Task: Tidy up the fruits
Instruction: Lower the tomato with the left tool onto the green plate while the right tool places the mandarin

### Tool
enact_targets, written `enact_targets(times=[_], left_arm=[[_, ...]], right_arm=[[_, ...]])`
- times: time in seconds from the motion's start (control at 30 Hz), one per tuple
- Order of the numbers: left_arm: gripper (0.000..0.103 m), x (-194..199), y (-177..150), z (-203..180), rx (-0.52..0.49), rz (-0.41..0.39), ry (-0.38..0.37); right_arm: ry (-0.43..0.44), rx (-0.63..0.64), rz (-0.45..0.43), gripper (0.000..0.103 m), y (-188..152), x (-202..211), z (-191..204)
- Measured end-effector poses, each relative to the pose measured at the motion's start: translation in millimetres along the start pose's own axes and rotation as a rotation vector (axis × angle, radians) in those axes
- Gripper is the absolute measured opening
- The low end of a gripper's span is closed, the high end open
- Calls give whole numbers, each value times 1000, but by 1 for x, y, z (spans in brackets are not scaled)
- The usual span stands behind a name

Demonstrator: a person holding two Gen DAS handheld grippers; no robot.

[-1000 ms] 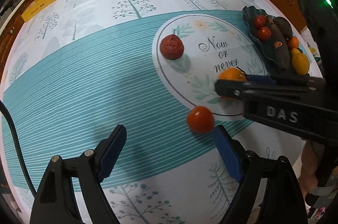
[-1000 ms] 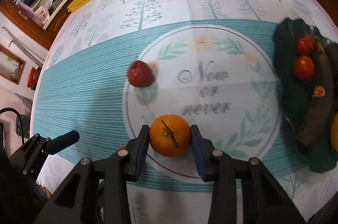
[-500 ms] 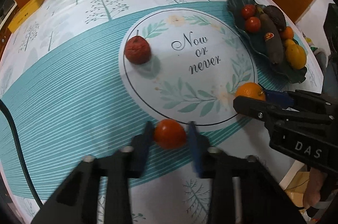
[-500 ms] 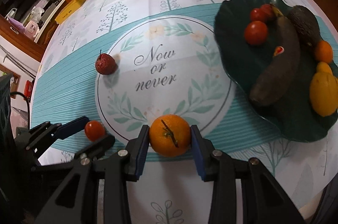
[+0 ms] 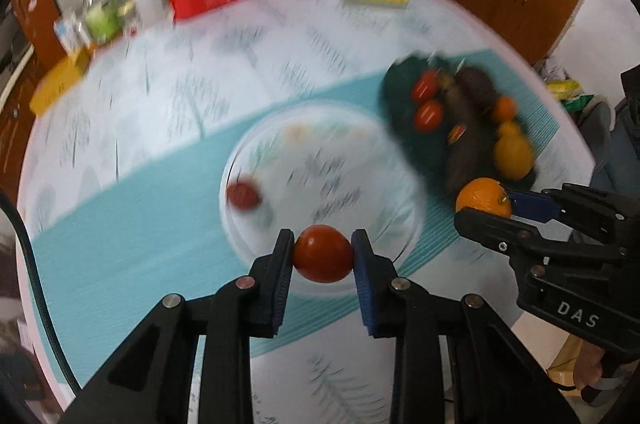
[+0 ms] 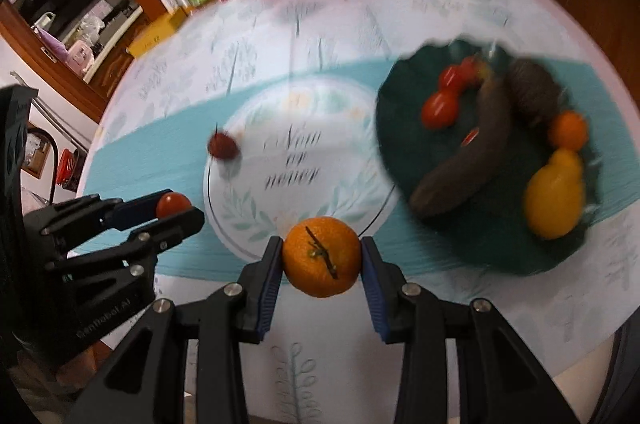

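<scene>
- The left gripper (image 5: 323, 260) pinches a small round red tomato (image 5: 323, 259) squarely between its blue pads, one pad on each side, so the smooth fruit cannot roll out while it is carried clear of the table.
- The right gripper (image 6: 322, 266) is clamped on a round orange tangerine with a dark stem (image 6: 321, 257), stem facing the camera; the pads sit at its widest girth, which reads as a secure carrying grip.
- Both fruits hang above the round table's tree-printed teal and white cloth (image 6: 168, 140), apparently so they can travel together to the dish.
- The dark green scalloped dish (image 6: 404, 152) lies to the right of the printed circle and already gathers two or three tomatoes, a darkened banana (image 6: 468, 176), a yellow lemon (image 6: 554, 200), a small orange fruit and a dark lump that may be an avocado; blur makes this uncertain.
- One wrinkled dark red fruit (image 6: 223, 146) sits alone on the cloth at the circle's left edge, well apart from the dish, likely the last to collect.
- The tangerine is nearer the dish than the tomato, so it probably goes in first.
</scene>
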State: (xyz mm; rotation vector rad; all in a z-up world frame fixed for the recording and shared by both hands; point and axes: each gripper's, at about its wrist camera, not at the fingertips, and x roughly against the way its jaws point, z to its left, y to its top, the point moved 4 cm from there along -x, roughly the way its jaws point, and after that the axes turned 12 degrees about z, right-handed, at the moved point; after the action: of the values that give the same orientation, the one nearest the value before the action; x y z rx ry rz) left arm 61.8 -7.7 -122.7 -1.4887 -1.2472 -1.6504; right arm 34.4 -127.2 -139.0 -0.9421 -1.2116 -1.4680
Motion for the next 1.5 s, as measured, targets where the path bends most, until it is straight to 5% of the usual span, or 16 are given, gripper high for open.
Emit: enact_targets(times=[0.23, 0.43, 0.7, 1.0, 1.27, 1.4, 1.5], left_arm=[[28, 50, 59, -47, -35, -119, -8], [28, 52, 108, -79, 4, -159, -21], [28, -17, 134, -96, 88, -64, 20], [28, -101, 119, -100, 157, 108, 33], [28, -119, 117, -108, 156, 130, 58], [53, -114, 117, -108, 160, 127, 91], [57, -108, 116, -110, 152, 114, 100]], right_arm=[[-53, -3, -165, 38, 22, 79, -47], [-83, -10, -243, 38, 41, 115, -95], [-71, 27, -115, 38, 49, 66, -143], [-49, 99, 48, 39, 46, -2, -155], [-63, 147, 83, 40, 55, -21, -156], [-40, 143, 113, 40, 57, -26, -158], [-31, 153, 110, 40, 54, -24, -156]])
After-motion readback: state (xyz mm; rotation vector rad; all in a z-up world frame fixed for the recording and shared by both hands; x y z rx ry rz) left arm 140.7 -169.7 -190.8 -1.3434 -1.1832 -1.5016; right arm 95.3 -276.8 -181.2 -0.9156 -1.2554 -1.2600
